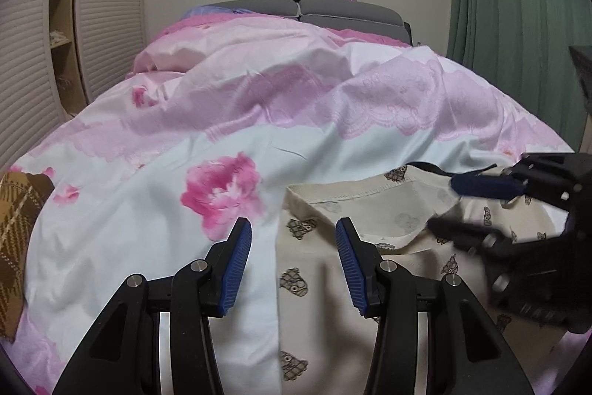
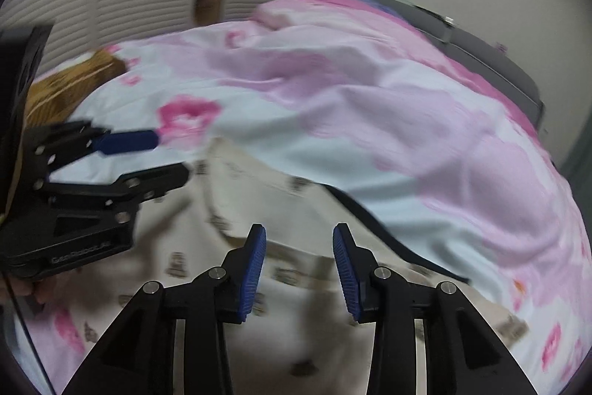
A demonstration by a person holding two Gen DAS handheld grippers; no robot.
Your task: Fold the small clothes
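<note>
A cream garment (image 1: 314,302) printed with small bears lies on a pink floral duvet (image 1: 148,210); its top hem is folded over and shows the inside. My left gripper (image 1: 294,228) hangs open over the garment's left edge, and its pads touch nothing. My right gripper (image 1: 442,204) comes in from the right, open above the folded hem. In the blurred right wrist view the right gripper (image 2: 299,236) stands open over the cream garment (image 2: 259,195), with nothing between the pads. The left gripper (image 2: 172,154) shows there at the left, open.
A brown plaid cloth (image 1: 18,210) lies at the duvet's left edge. A grey headboard (image 1: 314,8) stands at the far end, a green curtain (image 1: 510,6) to the right, and white slatted doors (image 1: 107,6) with open shelves to the left.
</note>
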